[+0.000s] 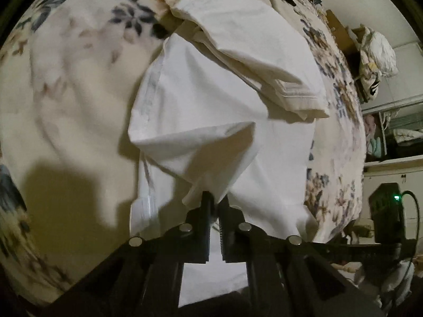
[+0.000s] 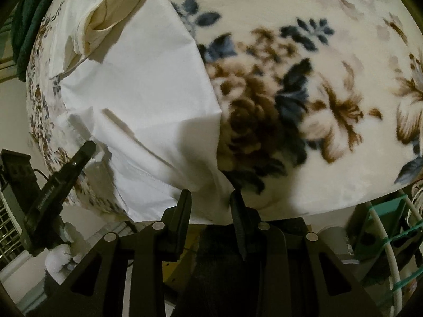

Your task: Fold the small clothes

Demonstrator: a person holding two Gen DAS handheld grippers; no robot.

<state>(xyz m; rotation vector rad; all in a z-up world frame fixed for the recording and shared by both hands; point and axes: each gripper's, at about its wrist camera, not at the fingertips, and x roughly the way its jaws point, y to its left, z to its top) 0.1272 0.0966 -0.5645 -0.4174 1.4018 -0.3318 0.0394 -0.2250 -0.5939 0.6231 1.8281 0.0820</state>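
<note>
A white garment (image 1: 211,111) lies spread on a floral blanket (image 1: 66,79). My left gripper (image 1: 214,200) is shut on a lifted corner of the white garment, which drapes up from the fingers. A cream folded cloth (image 1: 253,52) lies across the garment's far end. In the right wrist view the same white garment (image 2: 137,84) lies to the left, with the cream cloth (image 2: 111,15) at the top. My right gripper (image 2: 211,198) is open over the garment's near edge, gripping nothing. The left gripper (image 2: 82,150) shows at the lower left, pinching the garment's edge.
The floral blanket (image 2: 304,92) fills the right side. Dark green cloth (image 2: 26,21) hangs at the far left. A white wire basket with green bands (image 2: 391,237) stands at the lower right. Shelves with a bundled white bag (image 1: 378,50) are beyond the bed's edge.
</note>
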